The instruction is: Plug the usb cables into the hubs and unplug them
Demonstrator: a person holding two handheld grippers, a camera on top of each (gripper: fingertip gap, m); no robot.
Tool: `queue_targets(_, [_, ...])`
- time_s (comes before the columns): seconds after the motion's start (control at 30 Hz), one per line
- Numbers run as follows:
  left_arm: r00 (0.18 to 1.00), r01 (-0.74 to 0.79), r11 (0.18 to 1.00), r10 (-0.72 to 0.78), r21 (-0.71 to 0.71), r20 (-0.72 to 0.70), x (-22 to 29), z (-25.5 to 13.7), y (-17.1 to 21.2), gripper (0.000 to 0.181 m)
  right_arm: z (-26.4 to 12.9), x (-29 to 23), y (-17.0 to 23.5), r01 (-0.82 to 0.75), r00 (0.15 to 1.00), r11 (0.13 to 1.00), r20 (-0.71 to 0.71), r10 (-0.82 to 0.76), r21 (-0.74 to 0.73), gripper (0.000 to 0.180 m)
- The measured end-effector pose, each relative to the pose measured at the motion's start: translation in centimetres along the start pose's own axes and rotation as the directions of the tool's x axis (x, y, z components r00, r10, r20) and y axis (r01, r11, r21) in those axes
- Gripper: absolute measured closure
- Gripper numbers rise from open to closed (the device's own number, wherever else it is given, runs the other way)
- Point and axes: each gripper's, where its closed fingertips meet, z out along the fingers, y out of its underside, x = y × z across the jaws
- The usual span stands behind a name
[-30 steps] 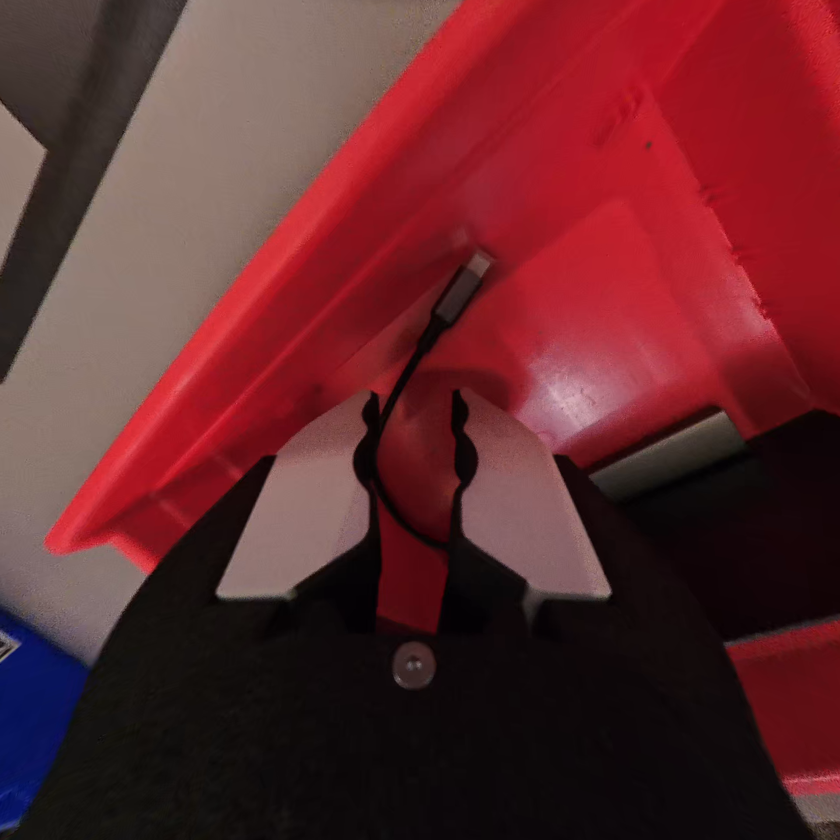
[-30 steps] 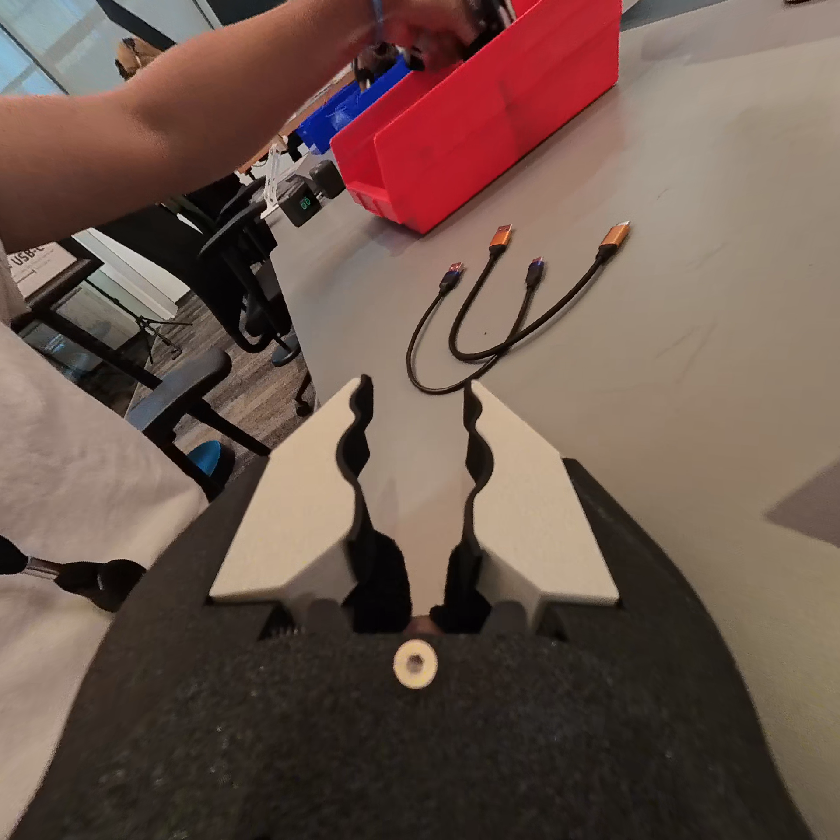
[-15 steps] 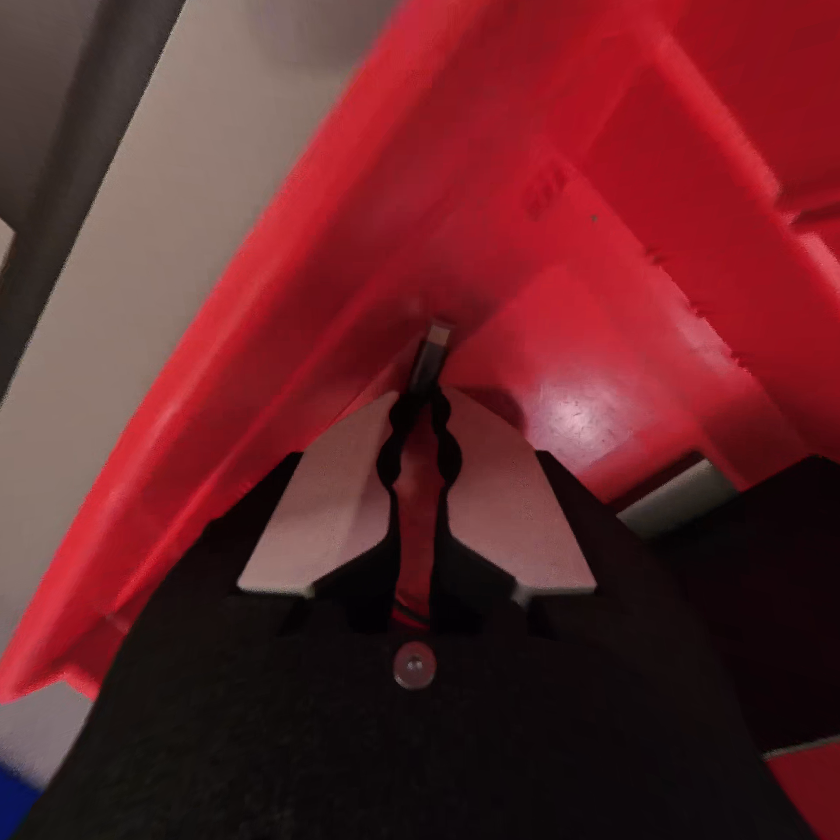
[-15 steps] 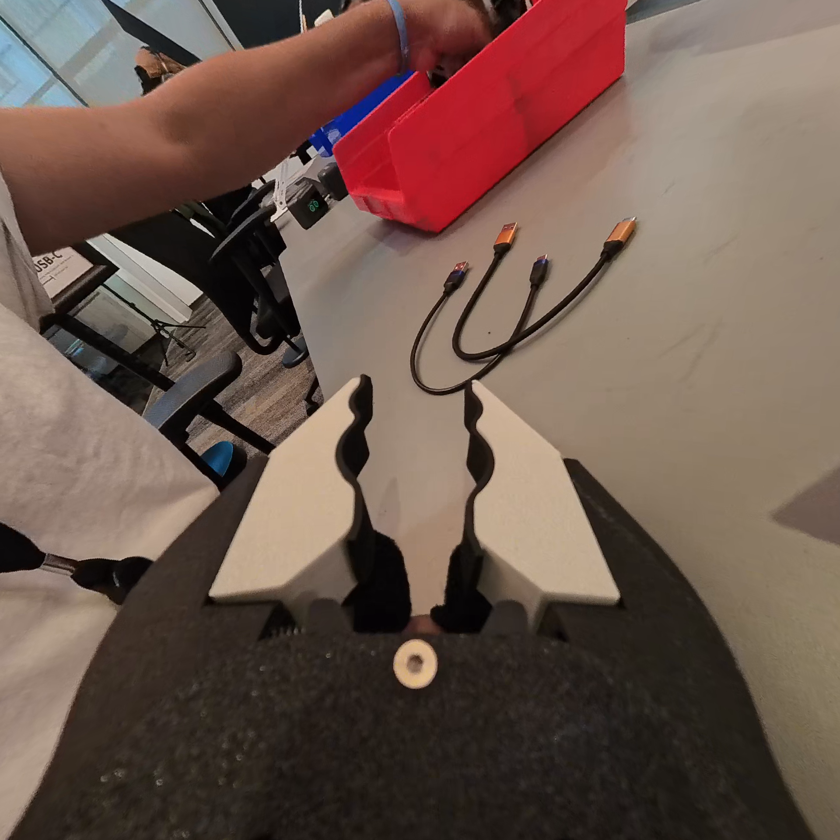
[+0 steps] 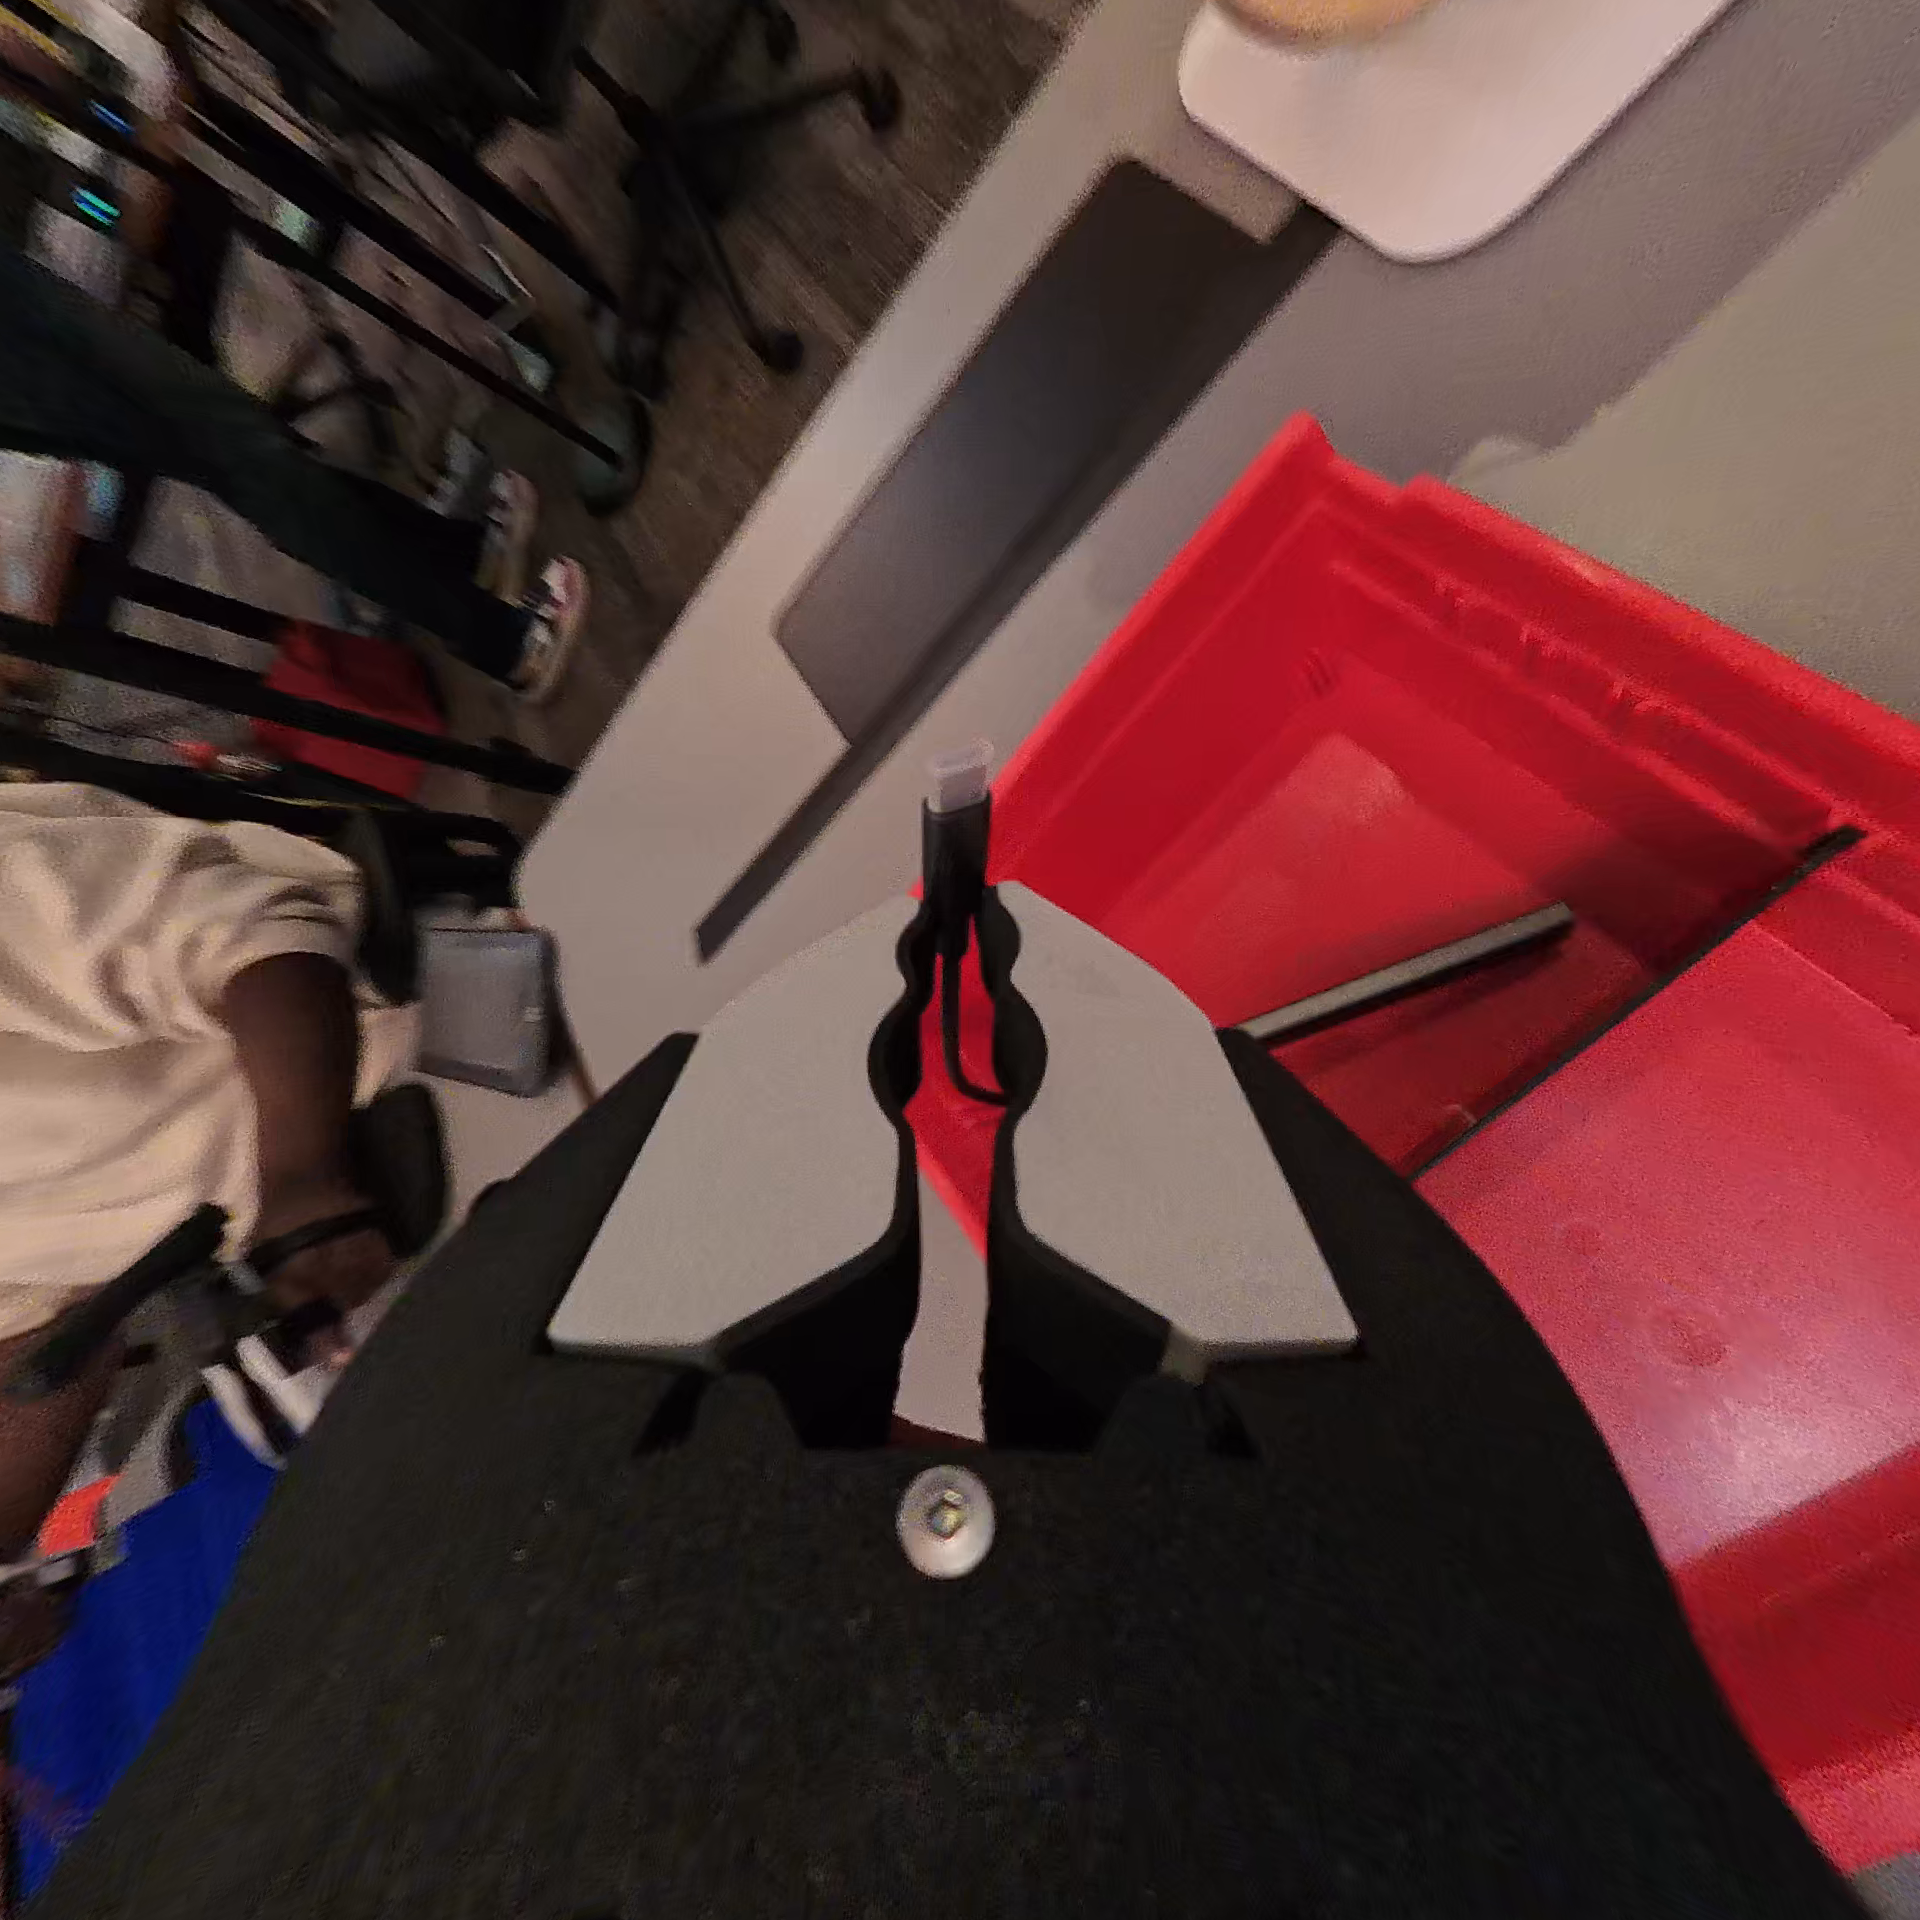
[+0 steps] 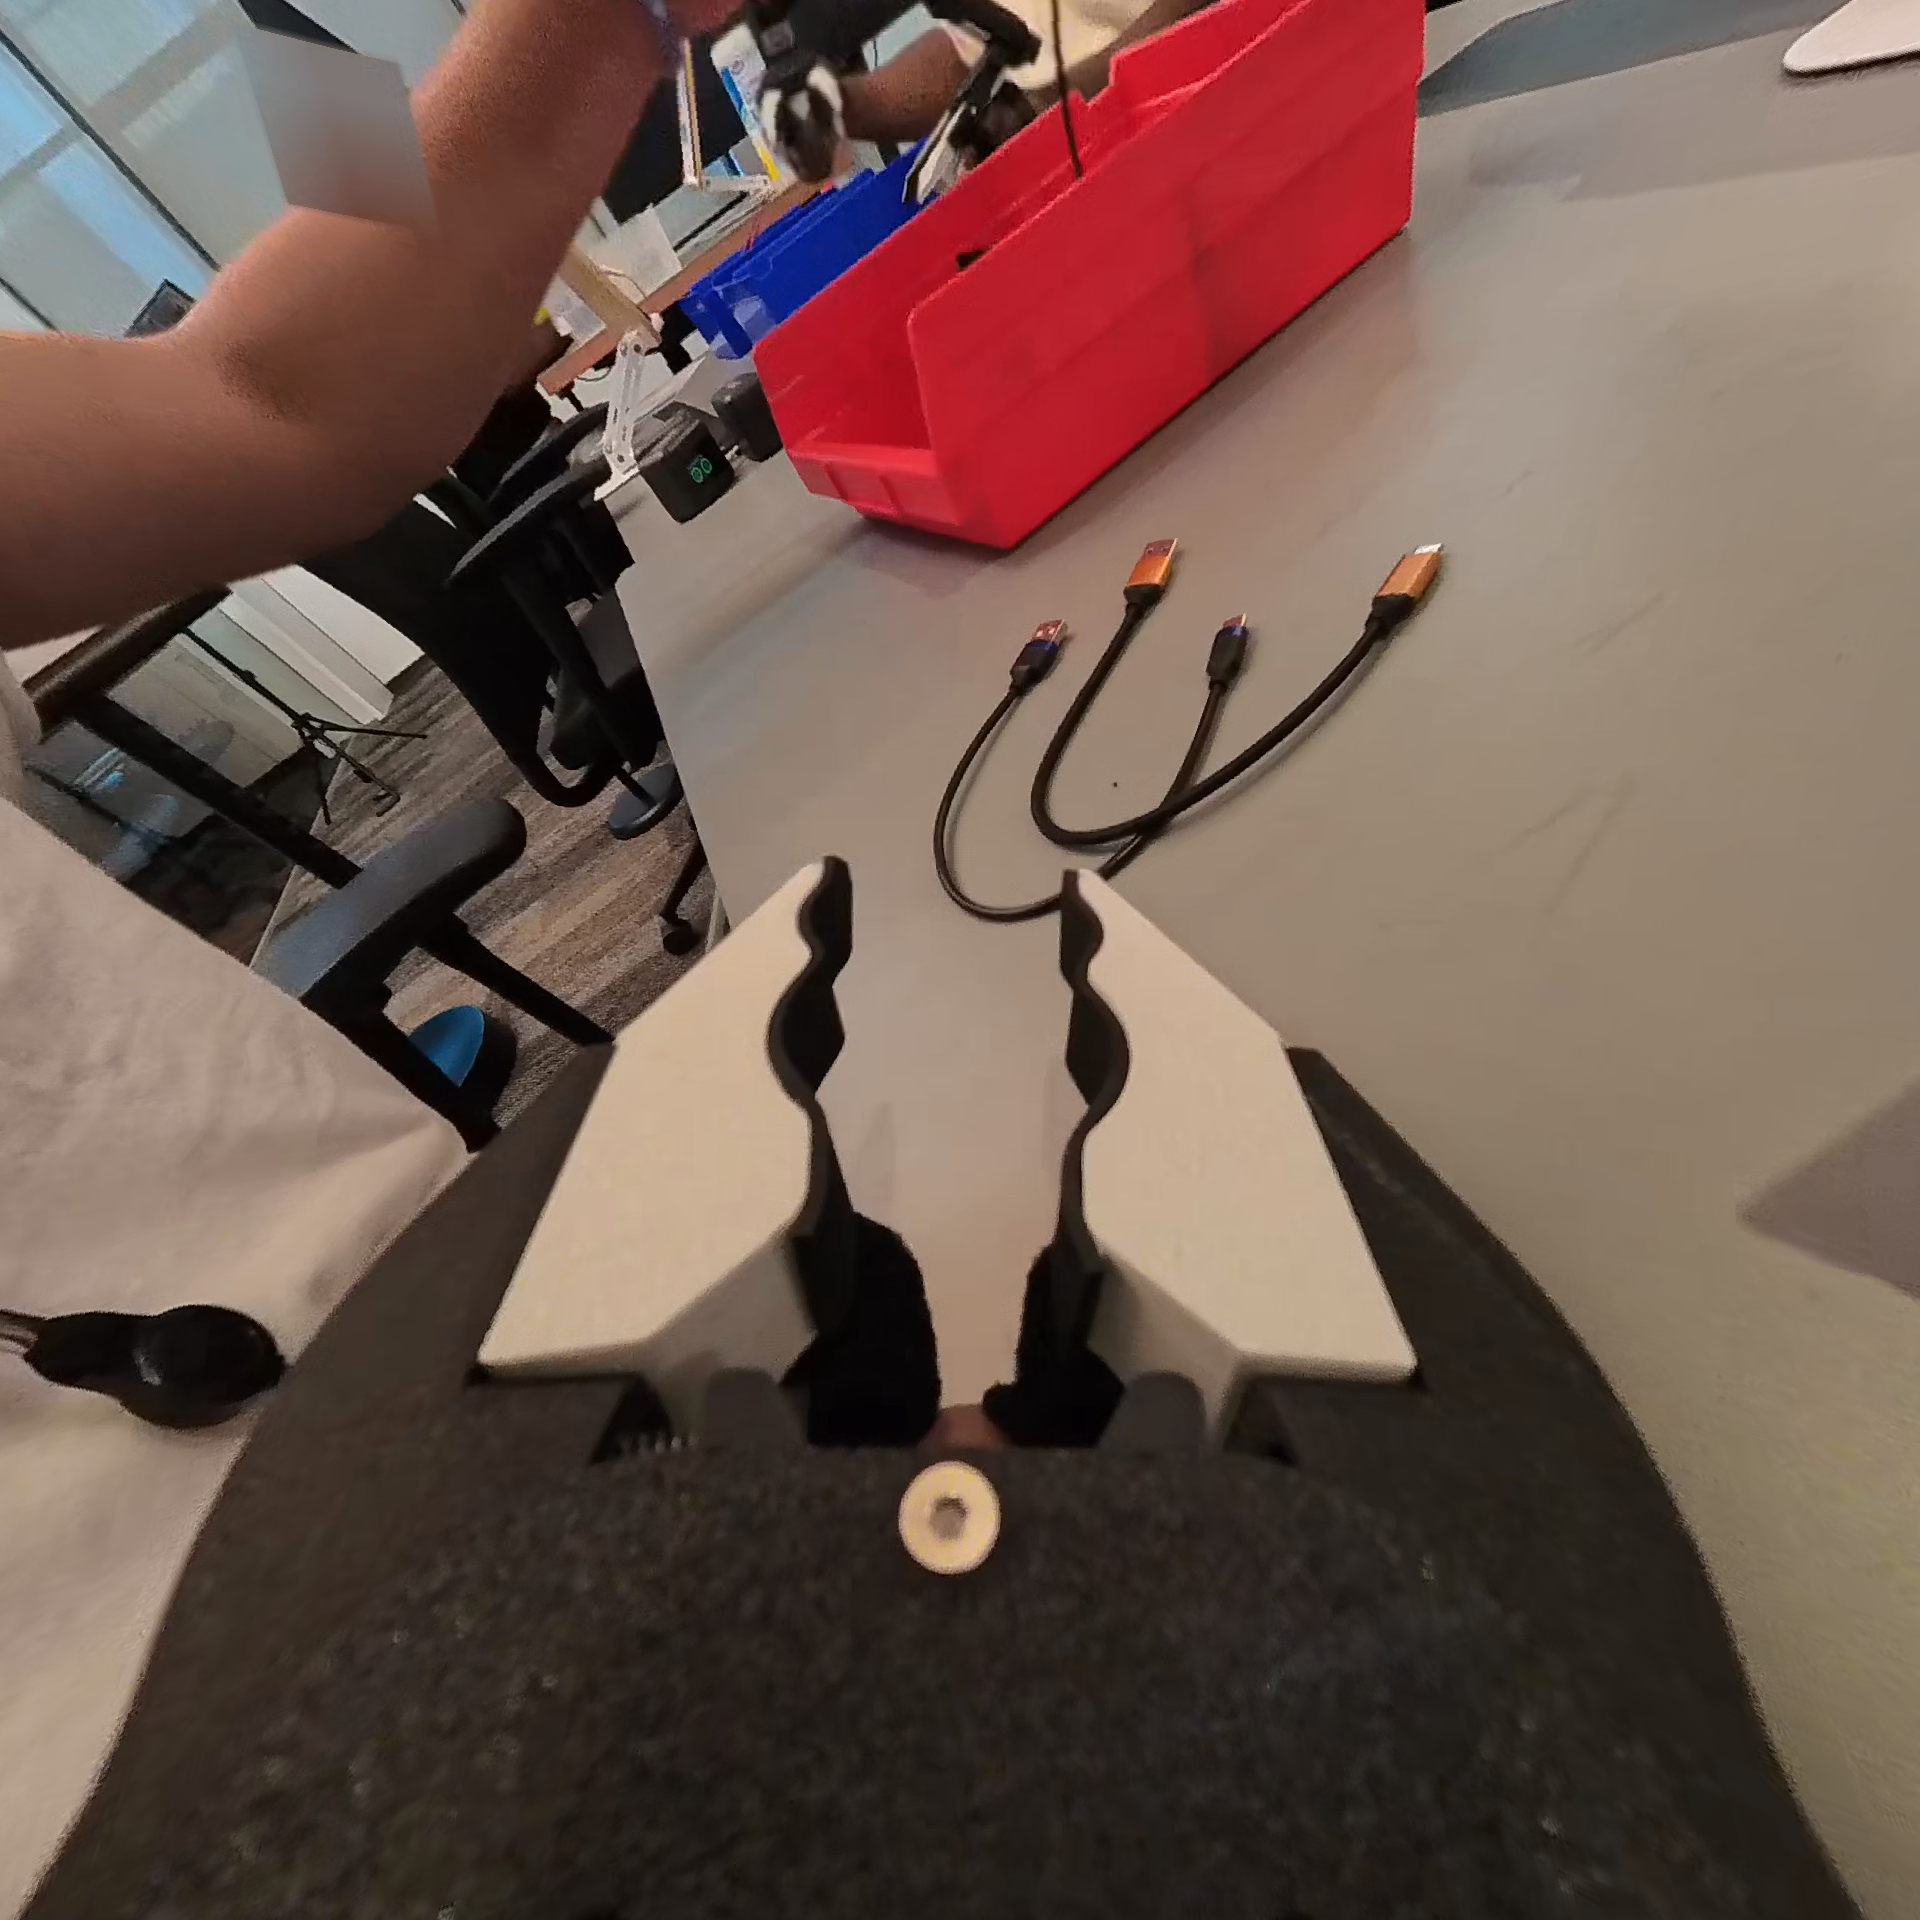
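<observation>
My left gripper [image 5: 957, 914] is shut on a black usb cable [image 5: 953, 842] just behind its silver plug, which points away from me. It holds the cable above the red bin [image 5: 1455, 935]. A grey flat hub [image 5: 1413, 971] lies on the bin floor. My right gripper [image 6: 951, 894] is open and empty, low over the grey table [image 6: 1558, 831]. Two short black cables lie ahead of it, one with orange plugs [image 6: 1195, 727] and one with dark plugs [image 6: 997, 769]. The red bin [image 6: 1122, 312] shows far off, with the left gripper [image 6: 966, 135] raised above it.
Blue bins [image 6: 800, 270] stand behind the red bin. The table edge runs along the left, with office chairs [image 6: 416, 914] and floor beyond. A person's forearm [image 6: 312, 343] reaches across the upper left. A white pad [image 5: 1455, 114] lies on the table beyond the bin. My right fingertips sit around 50 centimeters from my left ones.
My left gripper closed on the cable's plug end inside the bin and lifted it up and out above the bin. The right gripper stayed open and nearly still.
</observation>
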Motion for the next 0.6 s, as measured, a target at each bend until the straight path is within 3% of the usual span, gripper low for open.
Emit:
queue_targets(0.17, [0.993, -0.035, 0.992, 0.021, 0.123, 0.114, -1.1, -6.0, -2.6, 0.175, 0.3, -0.2, -1.4, 0.021, 1.0, 0.999, -0.004, -0.02, 0.03, 0.141])
queue_targets(0.47, [0.988, -0.132, 0.971, 0.111, 0.198, 0.111, 2.4, -10.2, -5.2, 0.176, 1.1, -1.9, -1.7, 0.089, 0.996, 0.996, 0.006, -0.089, 0.019, 0.141])
queue_targets(0.6, [0.976, -0.165, 0.957, 0.123, 0.24, 0.179, 2.0, -13.2, -6.8, 0.181, 0.6, -1.7, -1.4, 0.085, 0.996, 0.996, -0.015, -0.084, 0.026, 0.142])
